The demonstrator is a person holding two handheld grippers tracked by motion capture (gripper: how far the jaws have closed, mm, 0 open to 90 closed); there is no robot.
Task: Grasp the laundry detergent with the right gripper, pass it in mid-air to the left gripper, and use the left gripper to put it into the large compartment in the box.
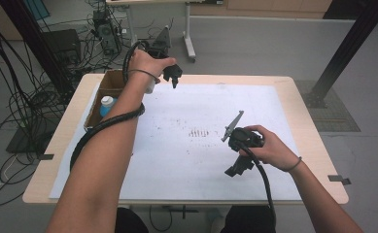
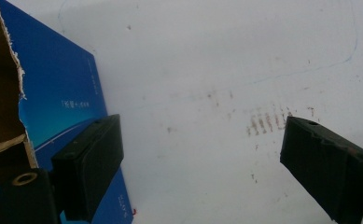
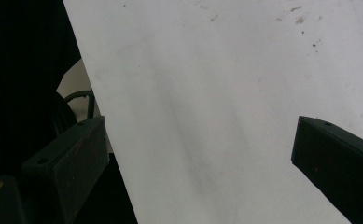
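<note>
Cardboard box (image 1: 110,86) sits at the table's far-left edge, just beside the left gripper (image 1: 173,77). A white bottle with blue cap (image 1: 107,104) stands inside: likely light, rigid, smooth; best taken around the body below the cap. Box interior mostly hidden by the forearm. Left gripper's jaws apart, empty, above the white sheet (image 1: 201,141). Right gripper (image 1: 235,167) near the front: jaws apart, empty.

Grey floor (image 1: 254,43) around a light wooden table (image 1: 303,116)

Tangled cables (image 1: 11,107) lie at the left; a black post (image 1: 344,51) leans at the right, and white table legs (image 1: 189,41) stand behind.
</note>
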